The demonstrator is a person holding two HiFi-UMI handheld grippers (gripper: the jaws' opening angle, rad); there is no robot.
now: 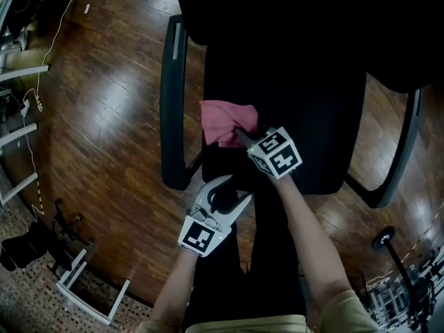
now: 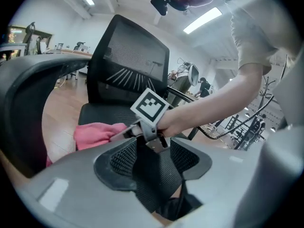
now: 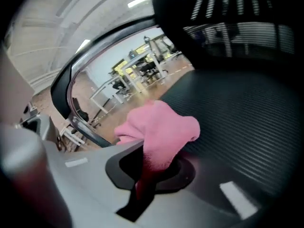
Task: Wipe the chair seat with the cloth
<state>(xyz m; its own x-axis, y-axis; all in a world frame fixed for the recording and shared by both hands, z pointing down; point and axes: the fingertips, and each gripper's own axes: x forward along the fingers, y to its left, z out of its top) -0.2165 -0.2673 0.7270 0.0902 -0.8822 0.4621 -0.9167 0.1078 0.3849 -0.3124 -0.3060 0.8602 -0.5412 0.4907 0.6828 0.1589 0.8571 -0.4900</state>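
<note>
A pink cloth (image 1: 226, 121) lies bunched on the front left part of the black mesh chair seat (image 1: 312, 116). My right gripper (image 1: 244, 137) is shut on the cloth's near edge; in the right gripper view the cloth (image 3: 159, 126) rises out of my right gripper (image 3: 152, 167) over the seat (image 3: 242, 118). My left gripper (image 1: 232, 189) sits at the seat's front edge. In the left gripper view this left gripper (image 2: 153, 152) is shut on a fold of black mesh at that edge. Beyond it are the right gripper (image 2: 118, 133) and the cloth (image 2: 95, 134).
The chair's armrests (image 1: 172, 103) (image 1: 404, 148) flank the seat, and the backrest (image 2: 128, 56) stands behind it. Wooden floor (image 1: 104, 116) surrounds the chair. White metal frames (image 1: 21, 137) stand at the left, and a black stand (image 1: 388, 245) at the lower right.
</note>
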